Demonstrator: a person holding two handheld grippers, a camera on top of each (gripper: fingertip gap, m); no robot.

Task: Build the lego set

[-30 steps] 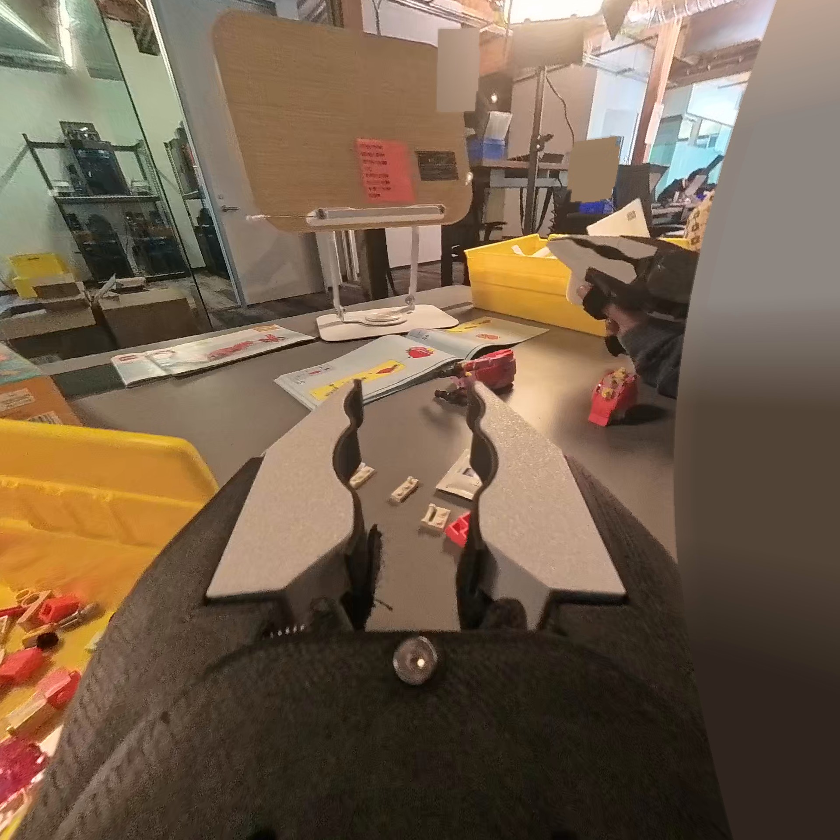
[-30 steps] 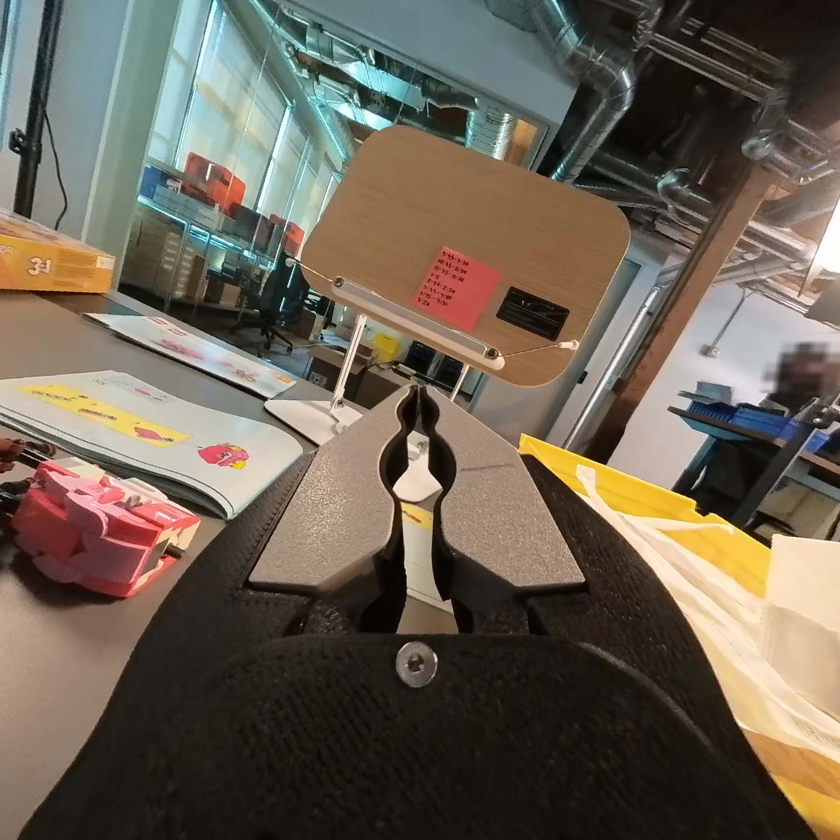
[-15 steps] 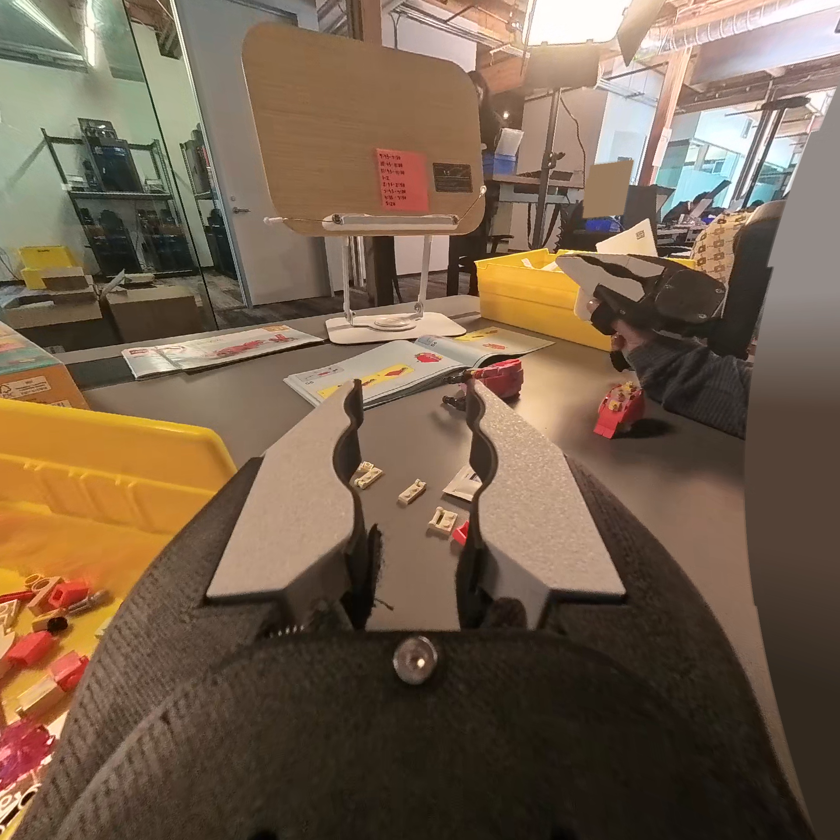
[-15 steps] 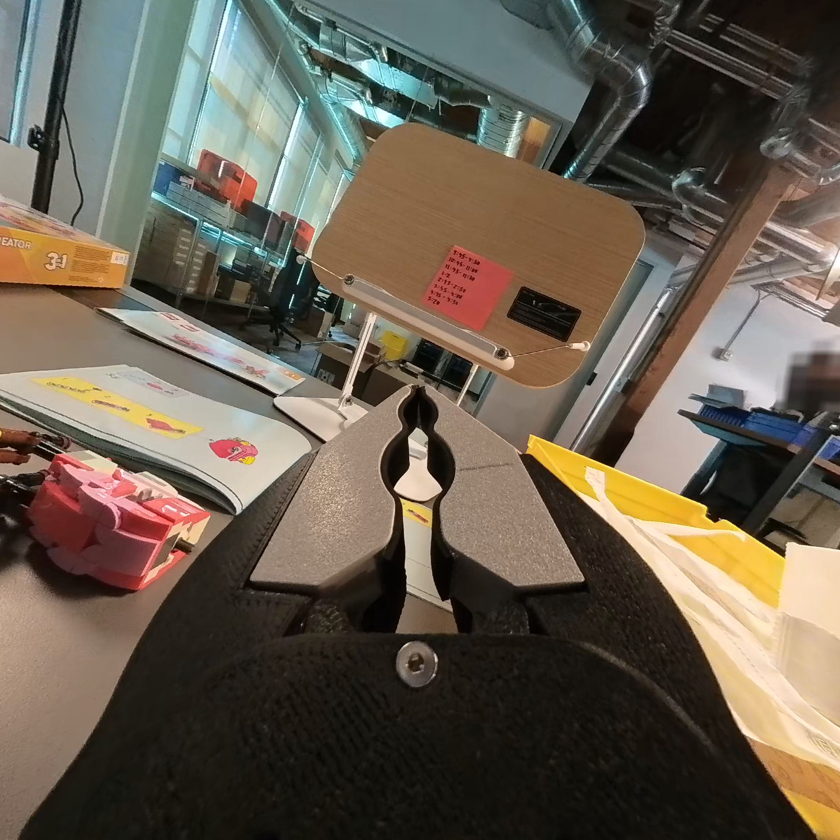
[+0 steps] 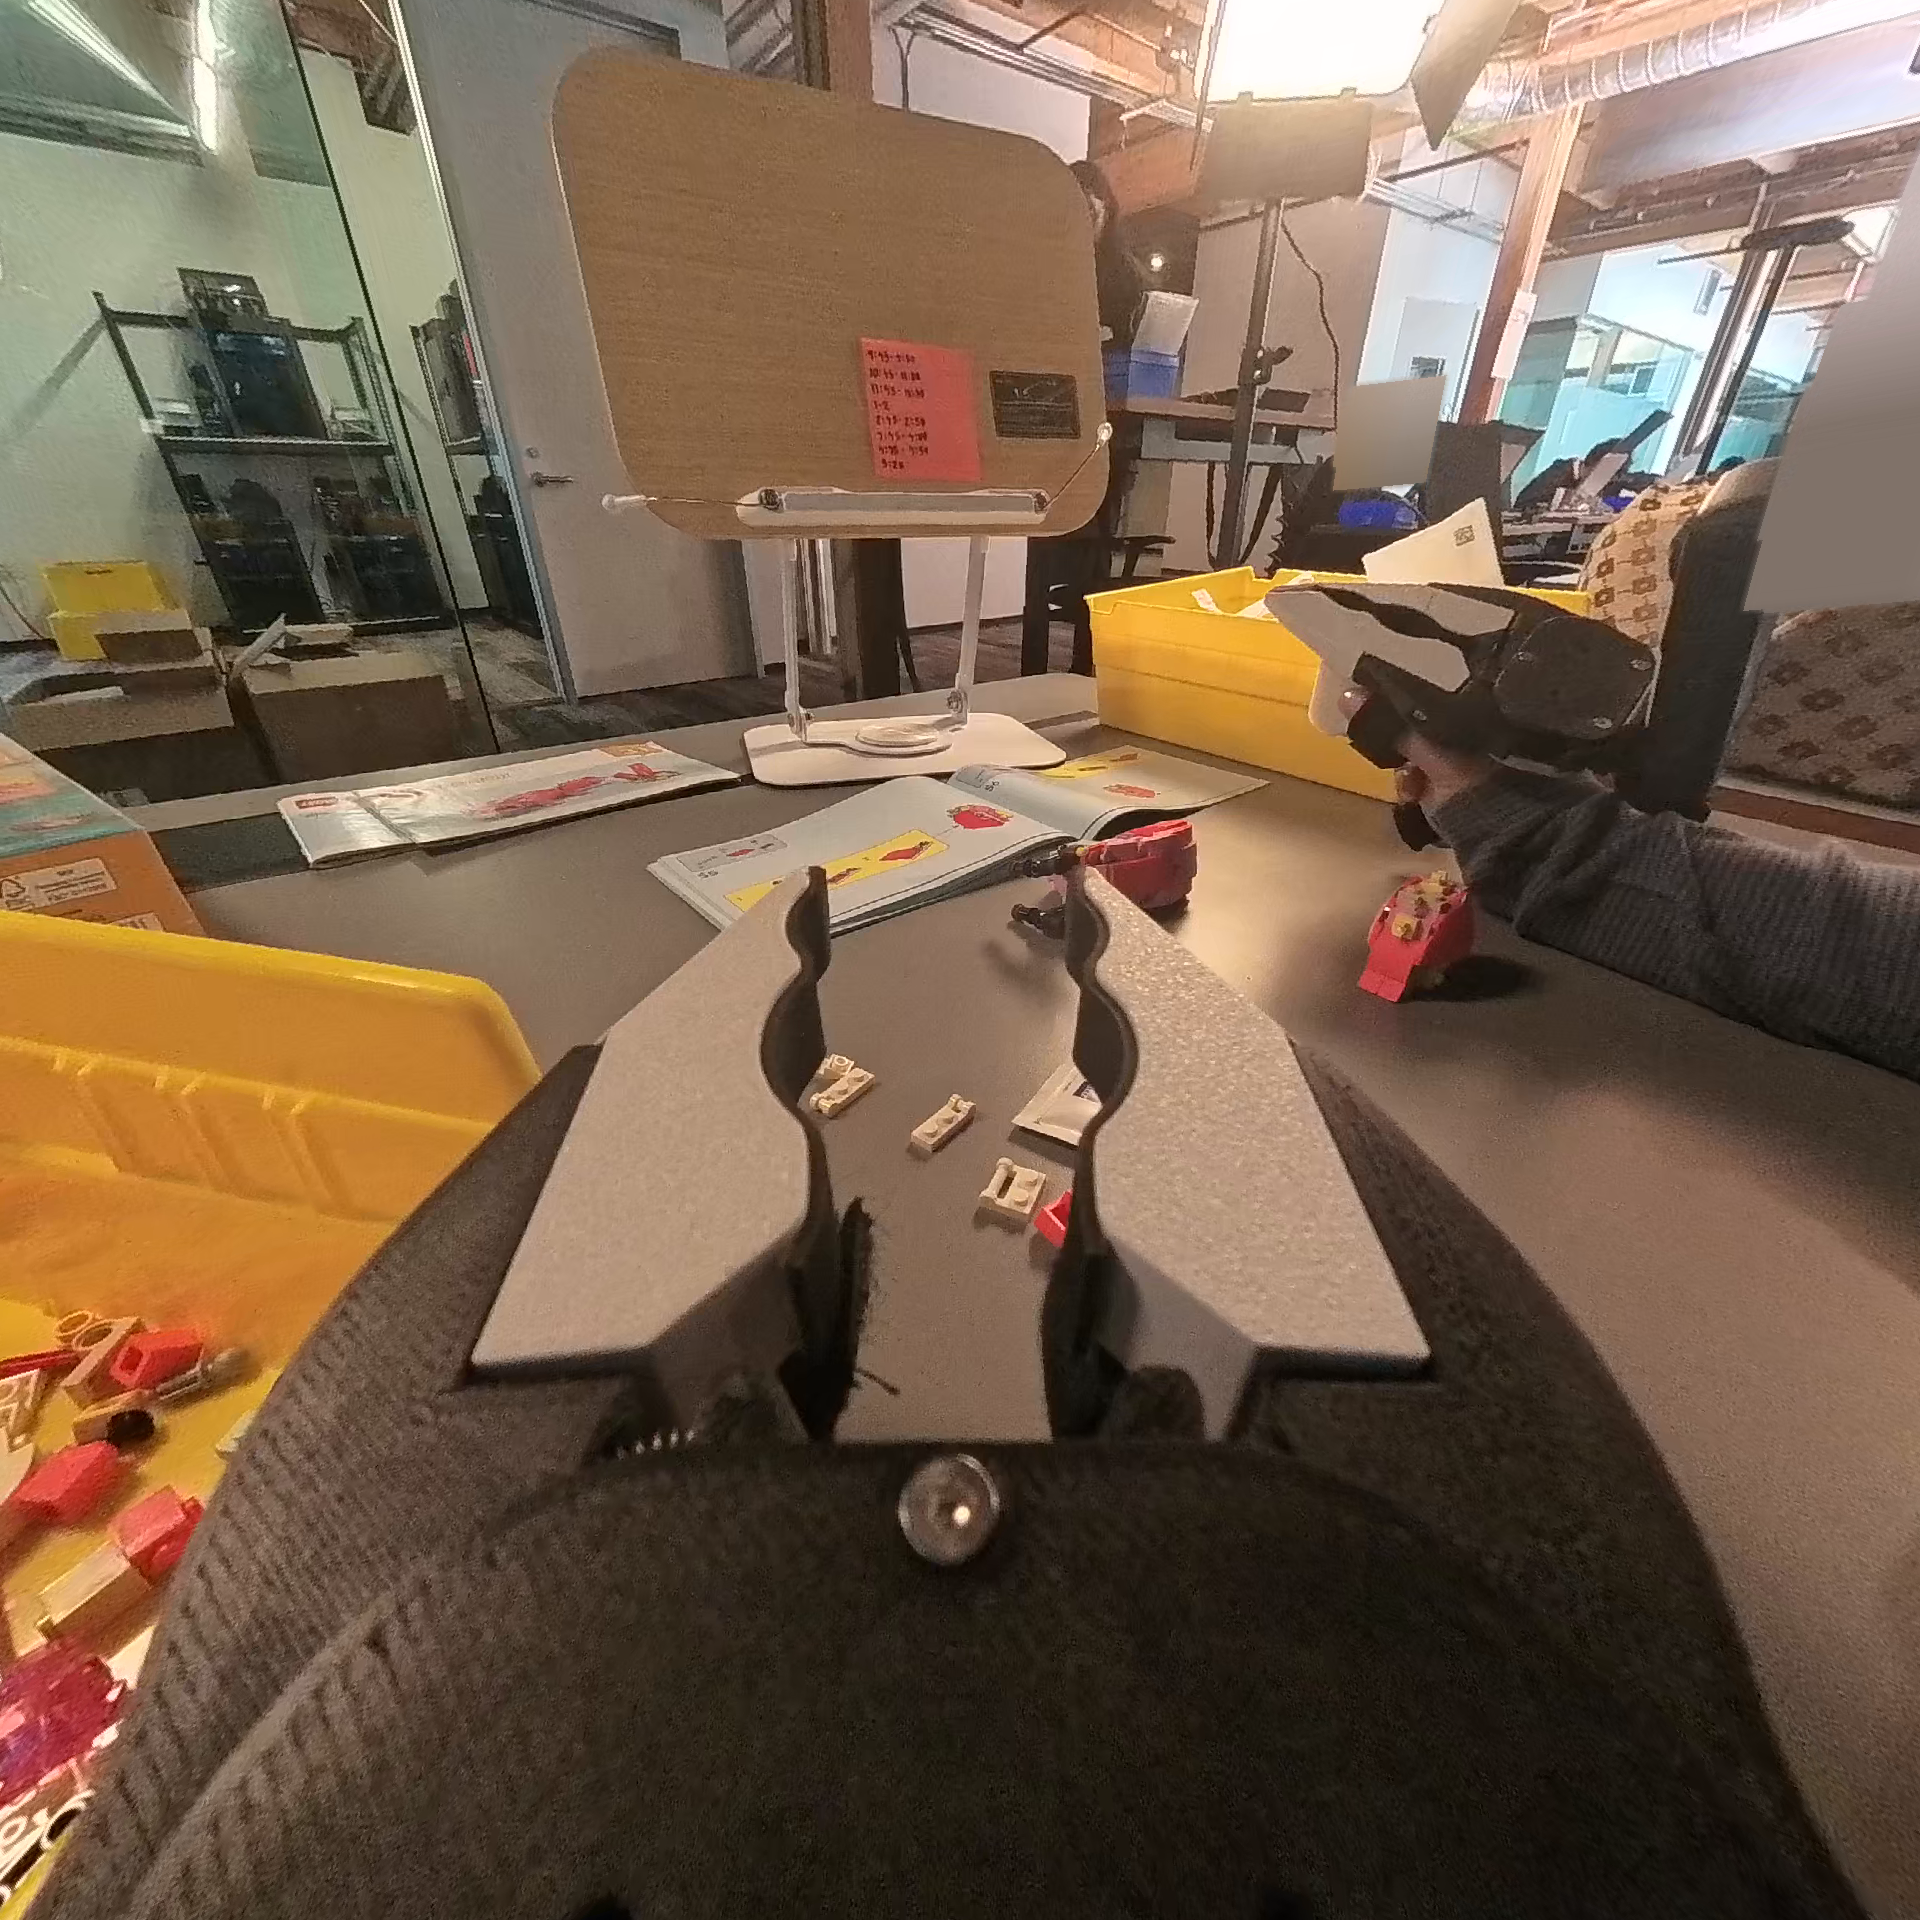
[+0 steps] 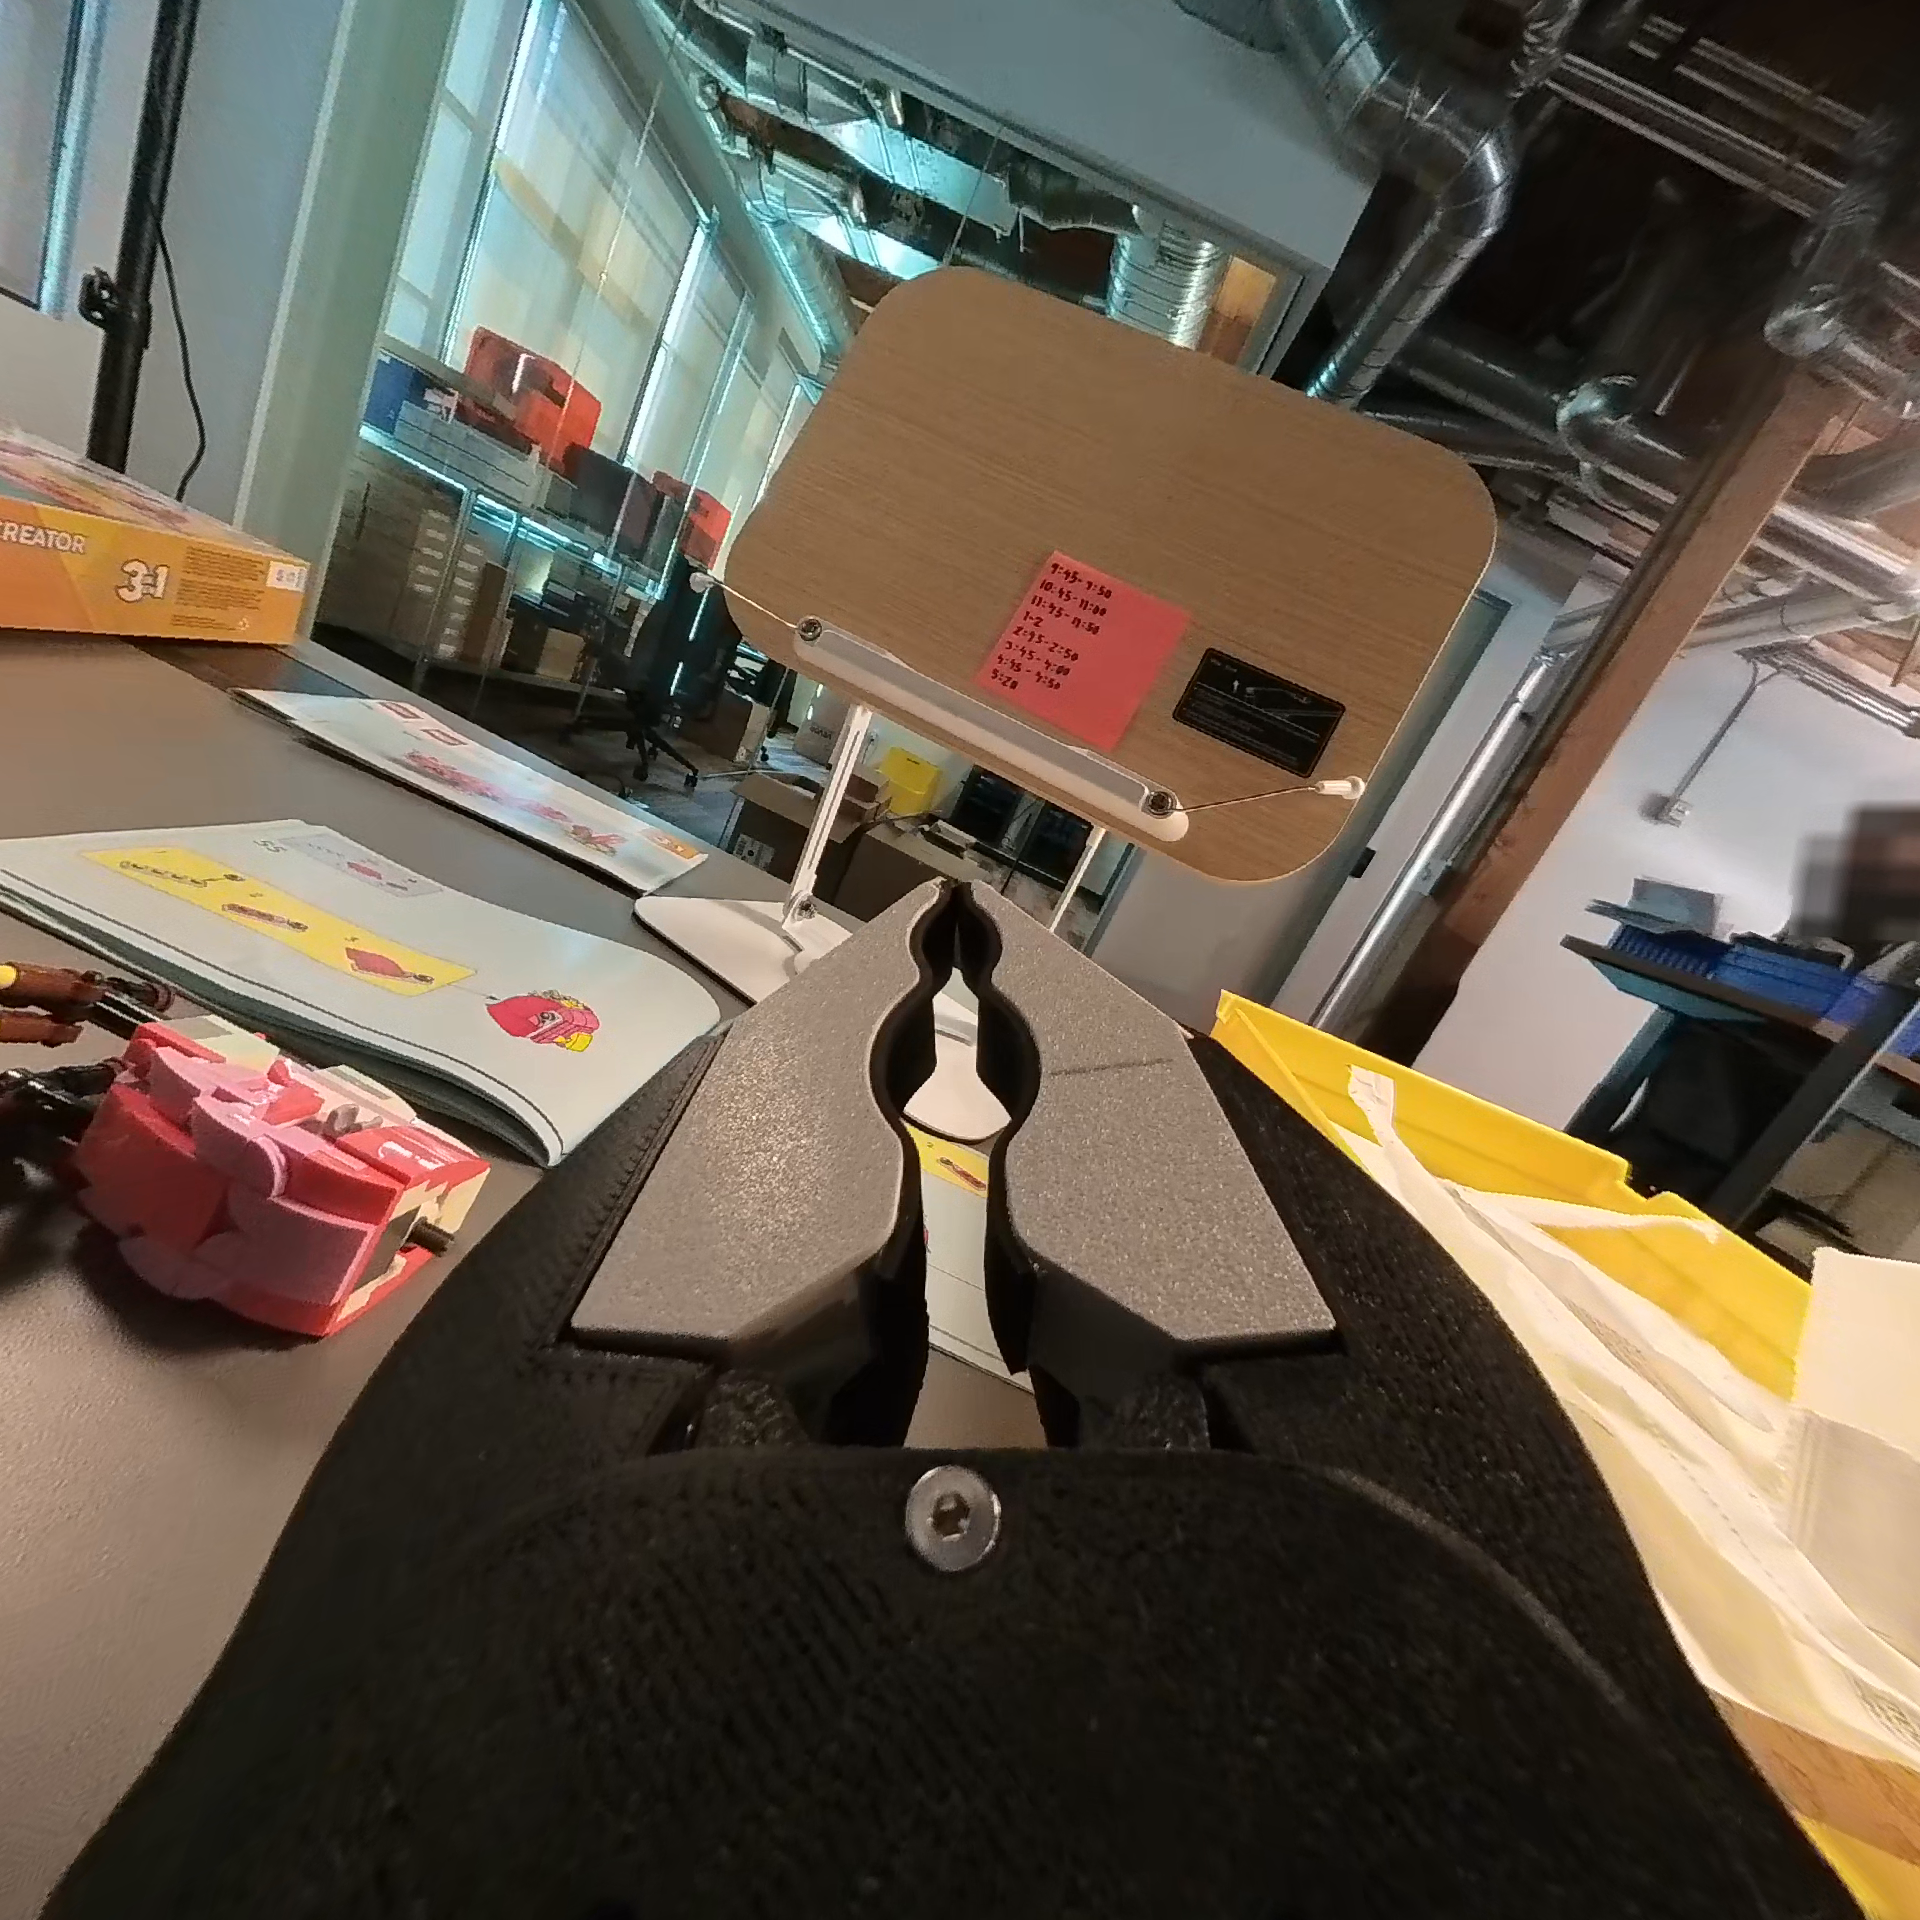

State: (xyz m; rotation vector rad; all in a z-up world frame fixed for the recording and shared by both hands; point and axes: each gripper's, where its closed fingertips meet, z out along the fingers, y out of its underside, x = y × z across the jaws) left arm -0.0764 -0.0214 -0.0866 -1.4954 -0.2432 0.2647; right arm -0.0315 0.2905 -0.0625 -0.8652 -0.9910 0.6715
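L claw: my left gripper [image 5: 945,904] wide open, nothing held, above tan plates [image 5: 940,1122] on table [image 5: 520,935].
R claw: my right gripper [image 6: 951,891] closed on nothing, raised, aimed at book stand [image 6: 1091,582].
Near R: red brick model [image 6: 260,1174], open booklet [image 6: 312,935] flat for reading.
Bins: yellow bin [image 5: 208,1049] by L w/ loose bricks.

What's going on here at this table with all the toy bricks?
A person holds a gripper in each hand over a dark table strewn with toy bricks. The left gripper is open and holds nothing, hovering above a few small tan bricks. The right gripper is shut with nothing between its tips, raised near a yellow bin. An open instruction booklet, a red-and-pink brick model and a wooden book stand sit between them.
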